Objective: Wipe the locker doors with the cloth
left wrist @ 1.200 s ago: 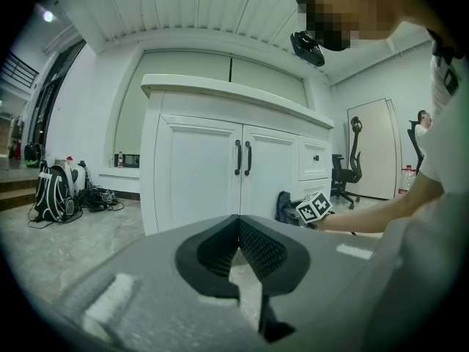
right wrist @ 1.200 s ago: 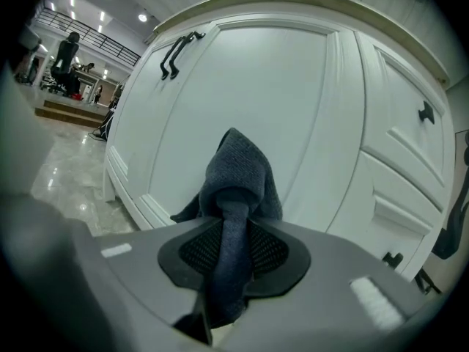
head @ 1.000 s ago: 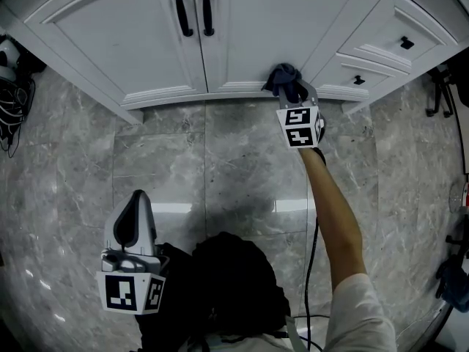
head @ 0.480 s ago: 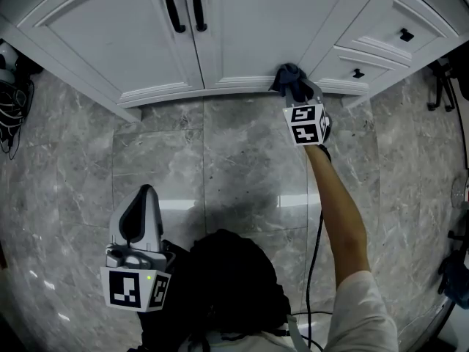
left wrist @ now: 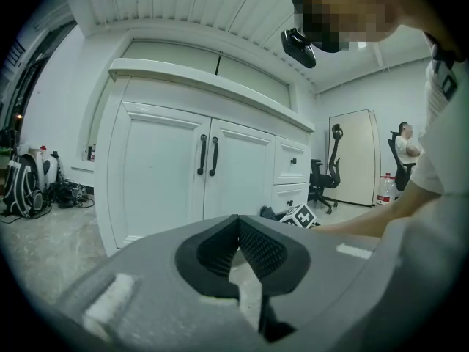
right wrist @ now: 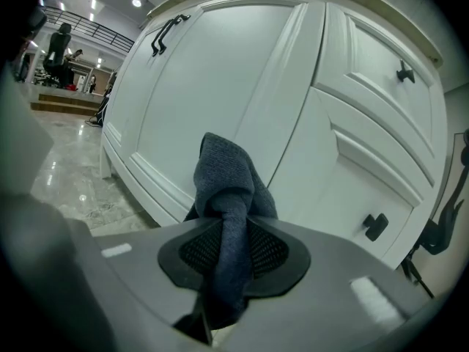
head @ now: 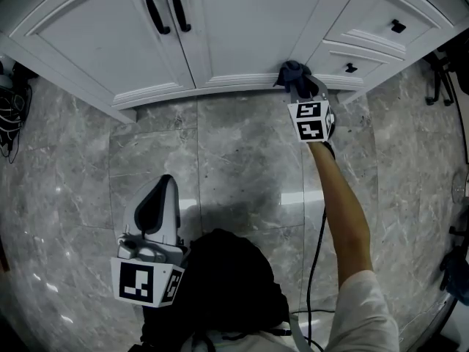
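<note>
**Cloth at the foot of the right door, wipe under way**

The left gripper (left wrist: 236,249), jaws closed on nothing, hangs well back from the right door (head: 242,28), above the floor. The right gripper (head: 297,86) clamps the one dark cloth (head: 291,72) and holds it against that door's lower right corner, on the bottom rail. I judge the wipe to be low on this door. The next move calls for a firm sweep along the rail or up the panel, and the left door (head: 95,39) probably comes after. Count: two doors, two black handles (head: 178,4), two drawers (head: 381,17) right of that door, one cloth, two grippers.
</note>
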The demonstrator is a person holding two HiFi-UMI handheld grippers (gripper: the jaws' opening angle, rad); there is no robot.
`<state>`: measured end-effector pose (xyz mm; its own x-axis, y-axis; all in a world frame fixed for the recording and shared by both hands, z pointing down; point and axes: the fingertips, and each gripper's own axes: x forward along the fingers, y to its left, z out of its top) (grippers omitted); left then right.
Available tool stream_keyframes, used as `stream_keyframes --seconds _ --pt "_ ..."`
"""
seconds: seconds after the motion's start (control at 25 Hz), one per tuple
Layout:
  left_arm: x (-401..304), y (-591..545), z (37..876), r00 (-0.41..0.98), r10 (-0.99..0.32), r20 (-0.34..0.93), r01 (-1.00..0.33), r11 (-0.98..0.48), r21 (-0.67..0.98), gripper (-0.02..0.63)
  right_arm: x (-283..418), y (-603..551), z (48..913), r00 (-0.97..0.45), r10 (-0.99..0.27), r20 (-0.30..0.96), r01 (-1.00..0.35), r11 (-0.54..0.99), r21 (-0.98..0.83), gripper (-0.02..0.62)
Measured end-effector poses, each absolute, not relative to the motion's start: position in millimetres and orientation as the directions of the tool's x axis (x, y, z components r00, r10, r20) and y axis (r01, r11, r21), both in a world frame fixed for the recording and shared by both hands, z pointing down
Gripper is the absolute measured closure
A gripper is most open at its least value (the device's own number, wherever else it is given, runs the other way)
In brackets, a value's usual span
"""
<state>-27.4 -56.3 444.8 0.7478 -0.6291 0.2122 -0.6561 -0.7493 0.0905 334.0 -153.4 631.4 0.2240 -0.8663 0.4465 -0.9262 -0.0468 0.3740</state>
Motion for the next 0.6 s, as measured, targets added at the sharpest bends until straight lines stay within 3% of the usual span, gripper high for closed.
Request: stream_keyframes --seconds 0.6 --pt "1.9 -47.2 439.4 0.795 -0.578 0.186 -0.602 -0.789 0.124 0.604 349.9 -149.7 567.4 0.236 -0.889 0.392 -0.921 -0.076 0.382 0.511"
